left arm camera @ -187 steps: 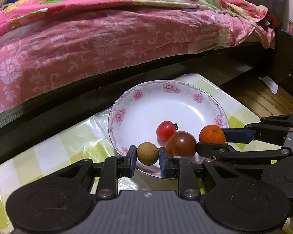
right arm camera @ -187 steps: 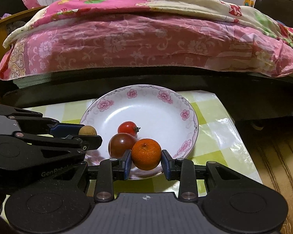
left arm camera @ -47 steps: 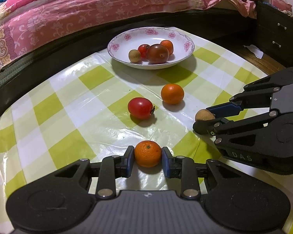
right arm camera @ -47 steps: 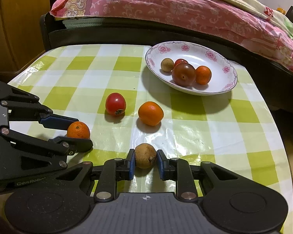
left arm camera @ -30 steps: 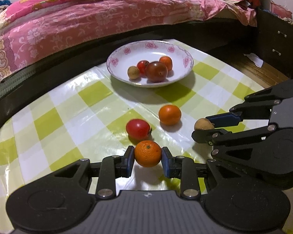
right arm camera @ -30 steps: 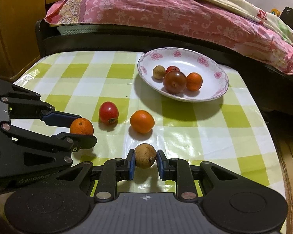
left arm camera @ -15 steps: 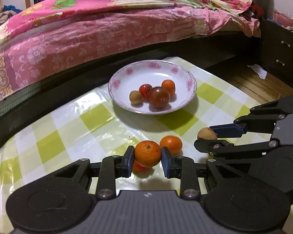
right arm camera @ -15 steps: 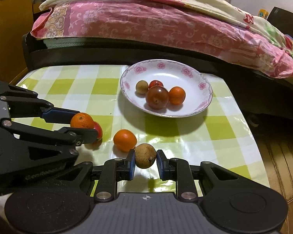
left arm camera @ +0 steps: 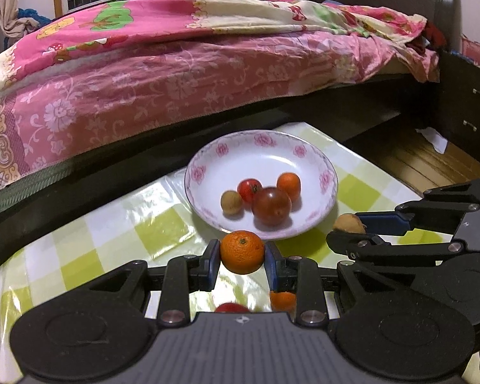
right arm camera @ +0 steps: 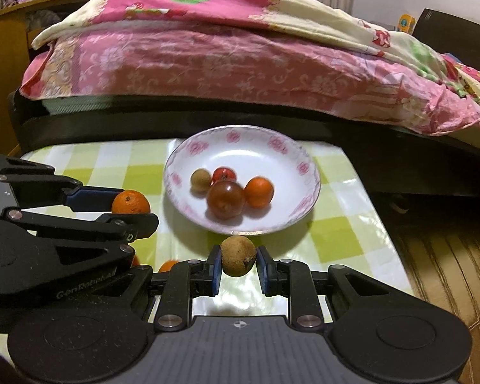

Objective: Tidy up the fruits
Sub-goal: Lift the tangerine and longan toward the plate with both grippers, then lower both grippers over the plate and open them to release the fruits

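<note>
Now your left gripper (left arm camera: 242, 259) clamps an orange (left arm camera: 242, 251), your right gripper (right arm camera: 238, 265) a brown fruit (right arm camera: 238, 260); the plate (left arm camera: 328, 192) lies just beyond both.

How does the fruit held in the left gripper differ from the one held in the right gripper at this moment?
The left gripper is shut on a mandarin, bright orange with glossy, dimpled skin; the right gripper is shut on a brown fruit, dull tan and rough. The mandarin looks wider and spreads its jaws further apart than the brown fruit does. Both are roundish, clamped at their sides and held just short of the plate.
</note>
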Motion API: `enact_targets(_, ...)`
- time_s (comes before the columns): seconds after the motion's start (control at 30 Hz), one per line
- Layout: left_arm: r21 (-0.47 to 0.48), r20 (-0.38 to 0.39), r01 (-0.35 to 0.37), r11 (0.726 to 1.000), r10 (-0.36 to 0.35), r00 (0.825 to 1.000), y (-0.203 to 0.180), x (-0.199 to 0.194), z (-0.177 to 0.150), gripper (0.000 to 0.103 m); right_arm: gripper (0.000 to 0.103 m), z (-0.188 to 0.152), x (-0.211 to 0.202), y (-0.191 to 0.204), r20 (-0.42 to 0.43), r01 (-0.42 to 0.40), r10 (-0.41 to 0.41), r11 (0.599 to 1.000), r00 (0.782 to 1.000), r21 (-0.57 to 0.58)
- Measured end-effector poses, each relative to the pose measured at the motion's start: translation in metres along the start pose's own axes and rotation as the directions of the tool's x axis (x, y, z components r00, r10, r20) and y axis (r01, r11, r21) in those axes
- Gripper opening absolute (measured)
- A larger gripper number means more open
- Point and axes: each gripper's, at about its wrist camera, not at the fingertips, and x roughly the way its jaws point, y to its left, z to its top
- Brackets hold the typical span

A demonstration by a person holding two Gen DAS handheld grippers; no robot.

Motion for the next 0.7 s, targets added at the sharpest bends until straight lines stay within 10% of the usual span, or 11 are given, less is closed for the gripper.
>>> enact_targets(0.7, -0.019, 0.026, -0.011, 1.0, 0.012, 1.0, 0.005, 0.046, 0.04, 0.037, 0.019, 0.026, 0.044, -0.029, -0.018, 0.04, -0.038, 0.996, 0.999, 0.083)
